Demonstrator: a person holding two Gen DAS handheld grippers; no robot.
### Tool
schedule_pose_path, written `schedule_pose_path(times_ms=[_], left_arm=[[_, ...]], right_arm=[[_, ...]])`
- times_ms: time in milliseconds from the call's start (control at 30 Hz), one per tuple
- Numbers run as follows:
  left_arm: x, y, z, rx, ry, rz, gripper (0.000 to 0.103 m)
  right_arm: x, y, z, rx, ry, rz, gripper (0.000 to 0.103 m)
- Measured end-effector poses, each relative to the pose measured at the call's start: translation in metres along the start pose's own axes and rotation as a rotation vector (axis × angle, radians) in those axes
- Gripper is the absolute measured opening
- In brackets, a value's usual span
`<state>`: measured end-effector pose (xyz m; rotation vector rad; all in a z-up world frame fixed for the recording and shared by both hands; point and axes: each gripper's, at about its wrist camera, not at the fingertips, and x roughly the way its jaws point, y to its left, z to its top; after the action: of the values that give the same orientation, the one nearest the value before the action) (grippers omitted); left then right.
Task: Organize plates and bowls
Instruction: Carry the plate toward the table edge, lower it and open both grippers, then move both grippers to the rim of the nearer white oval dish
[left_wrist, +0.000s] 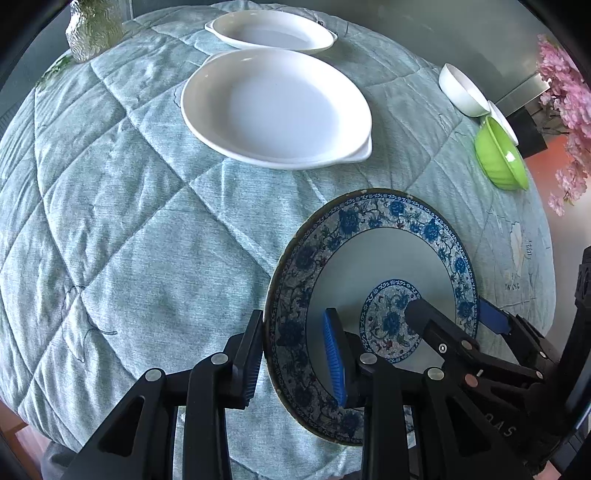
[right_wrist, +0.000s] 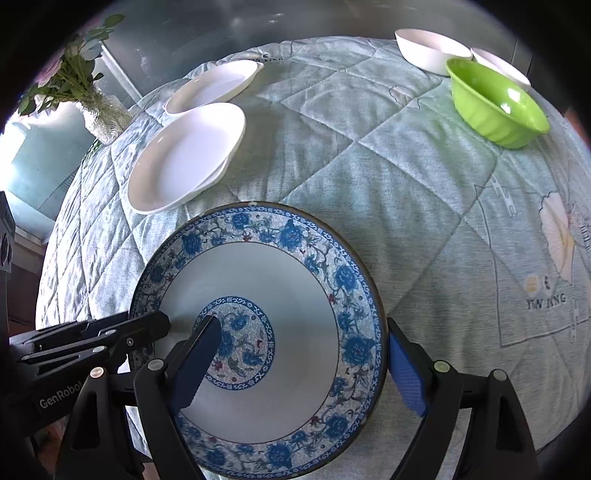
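Observation:
A blue-and-white floral plate (left_wrist: 384, 258) is held tilted above the quilted table (left_wrist: 129, 229). My left gripper (left_wrist: 295, 354) straddles its left rim, one finger outside and one on the inner face. My right gripper (right_wrist: 299, 362) straddles the right rim of the same plate (right_wrist: 266, 273), and it also shows in the left wrist view (left_wrist: 454, 314). Two white oval dishes (left_wrist: 275, 107) (left_wrist: 271, 33) lie at the far side. A green bowl (right_wrist: 495, 103) and two white bowls (right_wrist: 430, 50) (right_wrist: 500, 66) sit at the far right.
A glass vase with green stems (right_wrist: 101, 114) stands at the table's far left corner. Pink flowers (left_wrist: 565, 122) hang beside the right edge. The quilt's front edge drops off just below the plate.

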<state>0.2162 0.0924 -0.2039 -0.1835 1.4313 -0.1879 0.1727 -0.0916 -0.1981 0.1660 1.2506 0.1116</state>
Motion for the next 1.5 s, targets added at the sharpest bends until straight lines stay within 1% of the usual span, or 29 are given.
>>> schedule_pose_path(times_ms=[100,167,267,300,333,367,433,467,500,567,633,667,700,733,767,800,867,900,933,967,1000,1033,1067,1100,1133,1200,1400,1467,1500], left_arm=[[0.001,0.000,0.001,0.009,-0.002,-0.005,0.028],[0.002,-0.001,0.002,0.005,-0.001,-0.002,0.028],[0.001,0.002,0.006,-0.020,-0.005,-0.023,0.029],[-0.002,0.003,0.006,-0.024,-0.015,-0.024,0.034],[-0.007,0.003,0.005,-0.022,-0.027,-0.018,0.036],[-0.014,0.001,0.004,-0.013,-0.045,-0.003,0.041],[-0.033,-0.005,0.000,0.019,-0.092,0.044,0.055],[-0.043,-0.009,-0.002,0.029,-0.115,0.080,0.075],[-0.054,-0.013,-0.003,0.032,-0.147,0.115,0.088],[-0.077,-0.023,-0.008,0.048,-0.226,0.129,0.090],[-0.096,-0.033,-0.012,0.065,-0.274,0.131,0.090],[-0.104,-0.039,-0.015,0.074,-0.296,0.137,0.089],[-0.109,-0.040,-0.017,0.081,-0.308,0.144,0.076],[-0.114,-0.045,-0.019,0.091,-0.314,0.159,0.062],[-0.116,-0.049,-0.020,0.101,-0.304,0.161,0.024],[-0.116,-0.051,-0.020,0.093,-0.285,0.159,0.000],[-0.126,-0.048,-0.026,0.056,-0.312,0.132,0.001],[-0.131,-0.051,-0.029,0.056,-0.336,0.133,0.004],[-0.135,-0.056,-0.031,0.062,-0.355,0.151,0.011],[-0.137,-0.059,-0.032,0.059,-0.358,0.173,0.047],[-0.139,-0.062,-0.033,0.052,-0.353,0.186,0.095],[-0.141,-0.062,-0.033,0.043,-0.363,0.188,0.103],[-0.144,-0.062,-0.035,0.041,-0.381,0.180,0.100],[-0.146,-0.062,-0.035,0.044,-0.373,0.177,0.100],[-0.144,-0.061,-0.033,0.050,-0.347,0.172,0.100],[-0.141,-0.059,-0.032,0.047,-0.326,0.174,0.100],[-0.133,-0.043,-0.021,0.032,-0.303,0.158,0.100],[-0.130,-0.034,-0.014,0.021,-0.279,0.133,0.100],[-0.128,-0.027,-0.009,0.010,-0.261,0.103,0.100]], right_arm=[[0.002,-0.006,0.002,0.027,0.002,0.006,0.088],[0.003,-0.005,0.003,0.025,0.007,0.007,0.088],[0.001,-0.007,0.005,0.010,0.017,0.022,0.088],[-0.002,-0.009,0.006,0.010,0.016,0.031,0.088],[-0.005,-0.011,0.005,0.011,0.009,0.034,0.088],[-0.012,-0.015,0.005,0.023,-0.004,0.034,0.088],[-0.030,-0.027,0.005,0.061,-0.038,0.036,0.088],[-0.040,-0.032,0.006,0.064,-0.051,0.031,0.088],[-0.049,-0.035,0.007,0.060,-0.059,0.025,0.088],[-0.066,-0.039,0.006,0.035,-0.061,-0.020,0.088],[-0.081,-0.042,0.006,0.006,-0.061,-0.072,0.087],[-0.089,-0.044,0.004,-0.006,-0.066,-0.084,0.084],[-0.097,-0.045,0.003,-0.021,-0.075,-0.106,0.068],[-0.103,-0.046,0.001,-0.031,-0.083,-0.131,0.036],[-0.108,-0.046,0.000,-0.035,-0.086,-0.162,0.023],[-0.113,-0.048,0.001,-0.032,-0.084,-0.182,0.019],[-0.124,-0.049,-0.002,-0.035,-0.096,-0.189,0.019],[-0.128,-0.049,-0.002,-0.040,-0.104,-0.194,0.022],[-0.133,-0.049,-0.003,-0.047,-0.111,-0.199,0.040],[-0.136,-0.047,-0.002,-0.054,-0.114,-0.206,0.060],[-0.139,-0.046,-0.002,-0.057,-0.123,-0.199,0.093],[-0.144,-0.047,-0.002,-0.054,-0.144,-0.187,0.097],[-0.147,-0.046,-0.002,-0.050,-0.157,-0.188,0.097],[-0.148,-0.045,0.000,-0.051,-0.156,-0.193,0.097],[-0.148,-0.044,0.002,-0.055,-0.149,-0.187,0.098],[-0.146,-0.040,0.006,-0.070,-0.133,-0.169,0.100],[-0.137,-0.020,0.011,-0.130,-0.107,-0.131,0.100],[-0.133,-0.016,0.014,-0.137,-0.098,-0.115,0.100],[-0.131,-0.013,0.017,-0.145,-0.097,-0.077,0.100]])
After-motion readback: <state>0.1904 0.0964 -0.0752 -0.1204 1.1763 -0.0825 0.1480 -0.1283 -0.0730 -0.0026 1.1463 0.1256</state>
